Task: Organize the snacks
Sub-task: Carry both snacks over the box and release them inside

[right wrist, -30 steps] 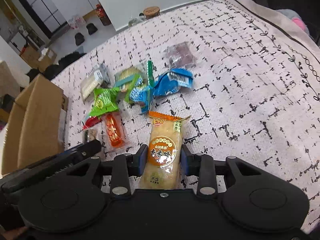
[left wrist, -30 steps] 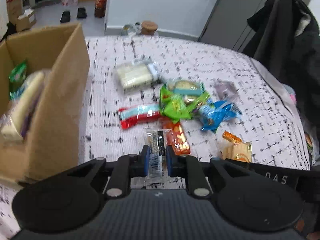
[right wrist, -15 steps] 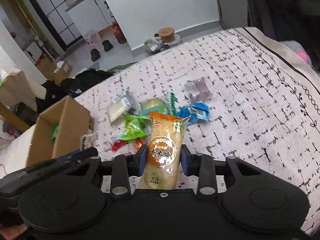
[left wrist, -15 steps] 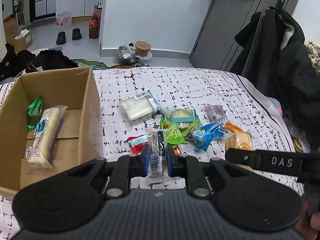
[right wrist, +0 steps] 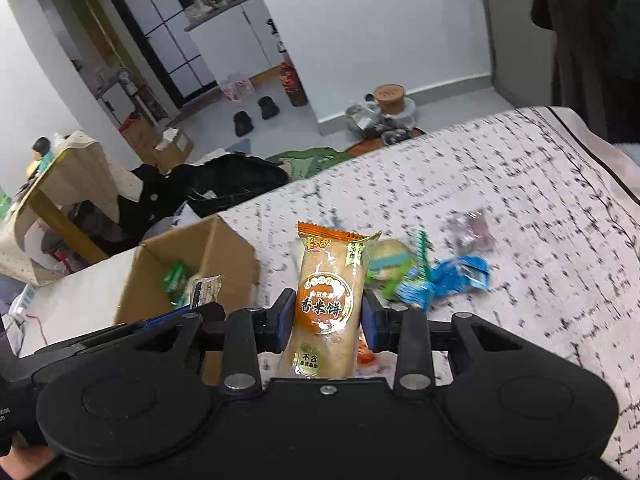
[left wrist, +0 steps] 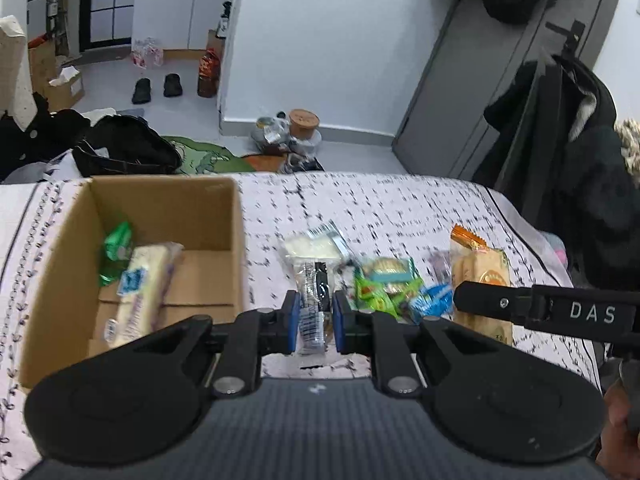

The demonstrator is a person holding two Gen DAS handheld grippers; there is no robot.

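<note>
My left gripper (left wrist: 314,316) is shut on a small clear snack packet with black print (left wrist: 313,300), held above the patterned cloth, right of the open cardboard box (left wrist: 236,240). My right gripper (right wrist: 326,318) is shut on an orange rice-cracker packet (right wrist: 328,296), held upright in the air. That packet also shows in the left wrist view (left wrist: 478,276). The box (right wrist: 224,256) holds a long pale packet (left wrist: 140,292) and a green packet (left wrist: 116,248). Several loose snacks lie on the cloth: a white packet (left wrist: 314,246), green ones (left wrist: 380,288) and a blue one (right wrist: 460,276).
The table has a white cloth with black marks (right wrist: 520,184). A dark purple packet (right wrist: 466,228) lies further right. Dark coats (left wrist: 580,152) hang at the table's right. Bags and clutter lie on the floor beyond the far edge (left wrist: 128,152).
Both grippers have risen well above the table with their packets. The snack pile now looks smaller and farther, and the box has come more fully into view.
</note>
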